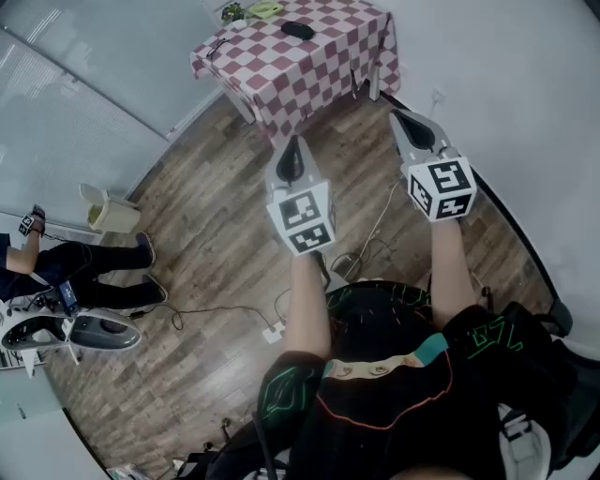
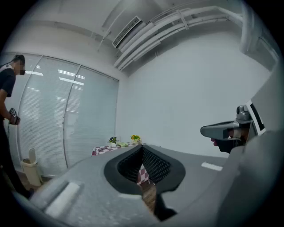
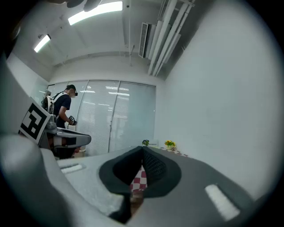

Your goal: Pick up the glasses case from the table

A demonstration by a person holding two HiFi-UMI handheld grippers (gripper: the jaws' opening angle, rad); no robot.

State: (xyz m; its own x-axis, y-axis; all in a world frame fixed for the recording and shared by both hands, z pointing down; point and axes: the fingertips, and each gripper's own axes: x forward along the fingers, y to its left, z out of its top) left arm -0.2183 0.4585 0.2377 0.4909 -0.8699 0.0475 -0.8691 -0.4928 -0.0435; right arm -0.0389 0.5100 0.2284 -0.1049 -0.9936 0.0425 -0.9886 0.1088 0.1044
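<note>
1. While nothing is yet grasped, the left gripper point(image 1: 292, 150) hangs with jaws pressed together, empty.
2. The glasses case point(image 1: 297, 29) lies untouched on the checked table point(image 1: 328, 56), well ahead.
3. The right gripper point(image 1: 405, 124) is closed and empty; approach, grasp and lift remain.

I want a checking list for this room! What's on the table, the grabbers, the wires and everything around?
Surface: table with a red-and-white check cloth, far ahead of both grippers.
Job's things: dark glasses case lies on the cloth, untouched.
Clutter: small potted plant and a yellow-green thing at the table's far edge.
Grippers: left gripper and right gripper are both shut, empty, held level, short of the table.
Cables: loose cables and a white power strip lie on the wooden floor.
Surroundings: pale bin and another person at the left.
</note>
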